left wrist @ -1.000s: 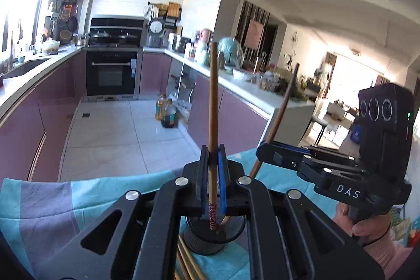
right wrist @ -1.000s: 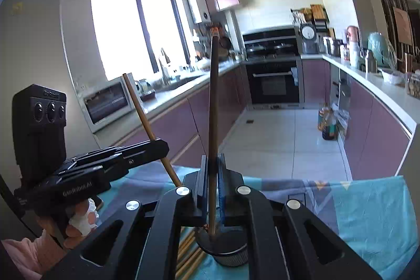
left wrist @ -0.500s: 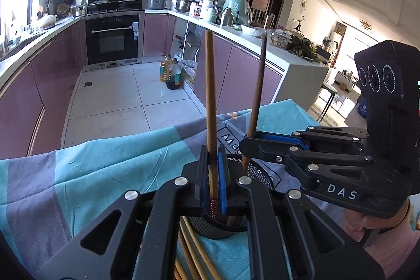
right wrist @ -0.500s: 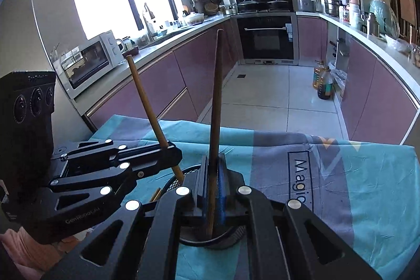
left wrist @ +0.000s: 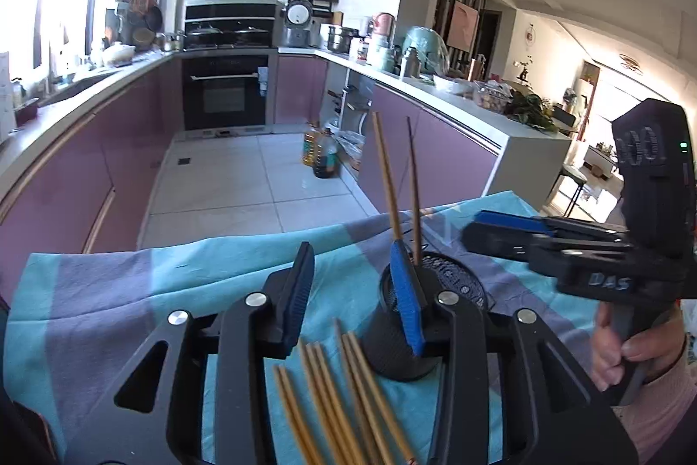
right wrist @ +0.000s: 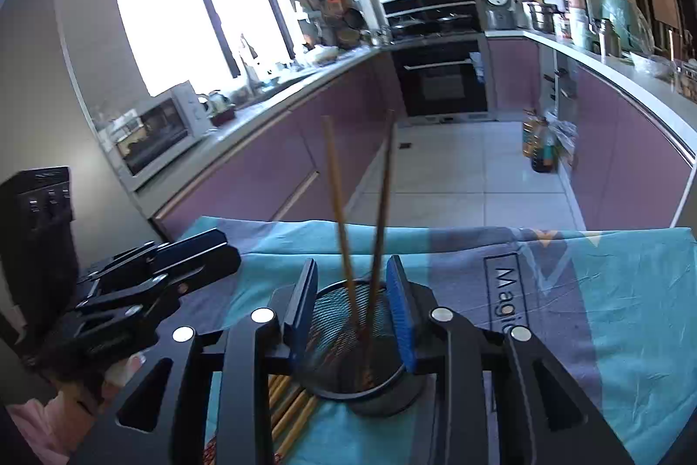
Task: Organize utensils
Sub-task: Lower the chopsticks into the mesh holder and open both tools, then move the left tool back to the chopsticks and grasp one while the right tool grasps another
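A black mesh cup [left wrist: 398, 351] stands on the teal and grey cloth [left wrist: 130, 290]. Two brown chopsticks [left wrist: 384, 177] lean loose in it, crossing near its bottom. My left gripper [left wrist: 352, 253] is just in front of the cup and to its left. Its jaws are opening, with only cloth between them. Several more chopsticks [left wrist: 331, 391] lie flat under it. My right gripper [right wrist: 353, 266] hangs over the cup [right wrist: 335, 312], jaws opening. Both chopsticks [right wrist: 334, 186] rise between its pads without touching them. Each gripper shows in the other's view, left [right wrist: 204, 260] and right [left wrist: 492, 227].
A hand [left wrist: 627, 356] in a pink sleeve holds the right gripper's handle. The cloth's far edge [right wrist: 479, 232] drops to a tiled kitchen floor between purple cabinets. The loose chopsticks [right wrist: 287, 404] lie left of the cup.
Both grippers were shut on one upright chopstick each. They sank toward the cup, opened and let go. The two chopsticks now stand in the cup on their own.
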